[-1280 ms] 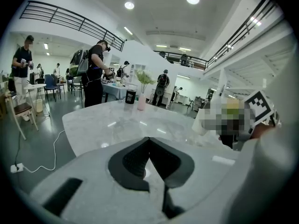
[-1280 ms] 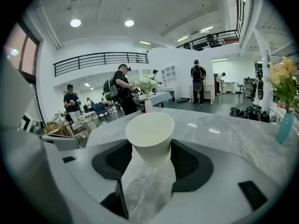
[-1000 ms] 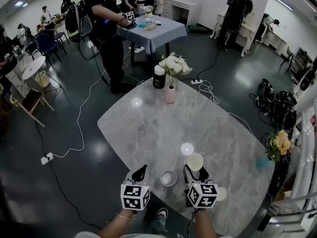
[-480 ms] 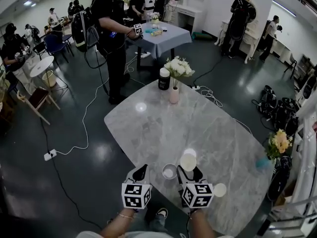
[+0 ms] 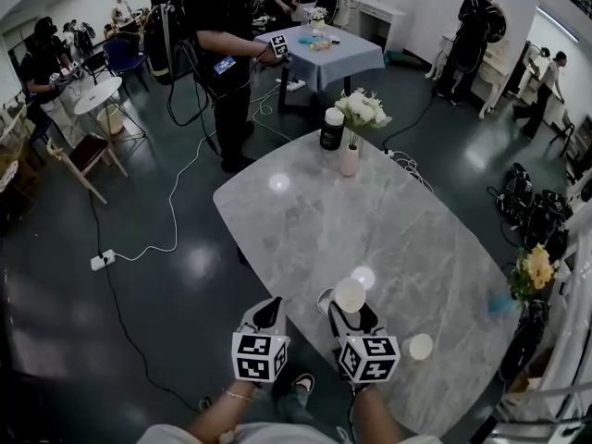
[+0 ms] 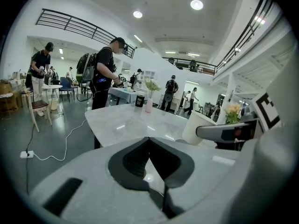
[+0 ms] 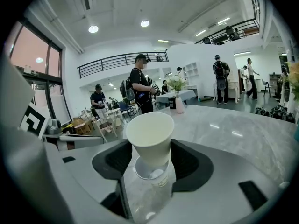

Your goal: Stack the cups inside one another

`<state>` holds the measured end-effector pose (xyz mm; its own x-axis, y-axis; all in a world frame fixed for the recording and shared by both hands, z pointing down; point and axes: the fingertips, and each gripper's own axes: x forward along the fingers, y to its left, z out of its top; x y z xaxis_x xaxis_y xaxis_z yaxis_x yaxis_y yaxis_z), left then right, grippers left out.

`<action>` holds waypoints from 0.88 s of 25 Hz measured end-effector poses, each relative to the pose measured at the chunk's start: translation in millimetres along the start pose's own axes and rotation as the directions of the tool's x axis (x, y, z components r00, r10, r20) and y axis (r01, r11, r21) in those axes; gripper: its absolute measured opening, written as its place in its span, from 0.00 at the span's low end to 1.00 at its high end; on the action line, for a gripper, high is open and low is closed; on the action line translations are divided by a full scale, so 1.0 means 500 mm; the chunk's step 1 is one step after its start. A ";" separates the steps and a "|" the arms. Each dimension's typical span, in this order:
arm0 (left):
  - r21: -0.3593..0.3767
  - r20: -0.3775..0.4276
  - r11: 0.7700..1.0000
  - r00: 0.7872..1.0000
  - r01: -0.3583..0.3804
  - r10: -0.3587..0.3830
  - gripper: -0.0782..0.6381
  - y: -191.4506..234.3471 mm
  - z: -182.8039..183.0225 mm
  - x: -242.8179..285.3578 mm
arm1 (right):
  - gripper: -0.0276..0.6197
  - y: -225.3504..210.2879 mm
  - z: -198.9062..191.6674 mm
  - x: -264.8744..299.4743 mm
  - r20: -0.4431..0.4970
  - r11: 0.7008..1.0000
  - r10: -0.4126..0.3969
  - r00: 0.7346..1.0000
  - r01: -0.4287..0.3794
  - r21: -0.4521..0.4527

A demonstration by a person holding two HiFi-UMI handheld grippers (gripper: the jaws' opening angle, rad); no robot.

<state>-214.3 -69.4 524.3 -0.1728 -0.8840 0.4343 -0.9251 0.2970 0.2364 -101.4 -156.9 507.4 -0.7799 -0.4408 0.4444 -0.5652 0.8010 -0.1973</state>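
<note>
Your right claw (image 7: 152, 158) is closed on a white paper cup (image 7: 150, 139), one jaw on each side of its wall, holding it upright with its mouth open to the top. Directly under it a second cup (image 7: 152, 174) stands on the grey marble worktop (image 7: 243, 134). The base of the held cup sits right at the mouth of that lower cup, but you cannot tell whether it has entered it. In the head view the held cup (image 5: 350, 294) covers most of the lower one, and only a sliver of rim (image 5: 322, 298) shows at its left.

Your left claw (image 6: 149, 143) has its jaws pressed together with nothing between them. It hangs at the near edge of the worktop, just beside your right claw (image 5: 351, 315) and level with it. From the left gripper view the held cup (image 6: 198, 127) appears off to the right.

A small white round object (image 5: 420, 346) lies on the worktop to the right of your right claw, too small to identify from above. At the far end stand a pink vase of white flowers (image 5: 350, 158) and a dark jar with a white lid (image 5: 332, 129), close together.
</note>
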 end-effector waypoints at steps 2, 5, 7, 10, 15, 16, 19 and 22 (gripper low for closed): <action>-0.008 -0.004 1.000 1.000 -0.007 0.007 0.10 0.006 -0.008 -0.003 | 0.41 0.008 -0.008 0.006 -0.009 1.000 0.010 1.000 -0.010 -0.006; -0.015 -0.011 1.000 1.000 -0.013 0.013 0.10 0.013 -0.019 -0.003 | 0.41 0.016 -0.019 0.013 -0.023 1.000 0.019 1.000 -0.019 -0.013; -0.019 -0.019 1.000 1.000 -0.013 0.013 0.10 0.014 -0.027 -0.004 | 0.41 0.020 -0.026 0.015 -0.033 1.000 0.022 0.999 -0.022 -0.016; -0.024 -0.029 1.000 1.000 -0.012 0.012 0.10 0.015 -0.032 -0.005 | 0.41 0.024 -0.035 0.016 -0.048 0.999 0.025 0.999 -0.026 -0.019; -0.025 -0.034 1.000 0.999 -0.009 0.009 0.10 0.017 -0.034 0.005 | 0.41 0.024 -0.042 0.025 -0.060 0.999 0.026 0.998 -0.027 -0.023; -0.025 -0.035 1.000 0.999 -0.009 0.008 0.10 0.017 -0.034 0.007 | 0.41 0.024 -0.044 0.026 -0.063 0.999 0.027 0.998 -0.028 -0.023; -0.025 -0.040 1.000 0.999 -0.008 0.007 0.10 0.016 -0.034 0.011 | 0.41 0.024 -0.048 0.029 -0.070 0.999 0.029 0.997 -0.030 -0.023; -0.025 -0.045 1.000 0.999 -0.005 0.004 0.10 0.016 -0.037 0.013 | 0.41 0.024 -0.056 0.030 -0.079 0.999 0.029 0.996 -0.032 -0.025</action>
<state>-216.3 -66.0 545.0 -0.1610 -0.8656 0.4741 -0.9156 0.3104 0.2557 -112.5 -142.5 536.0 -0.7725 -0.3837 0.5059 -0.5333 0.8245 -0.1890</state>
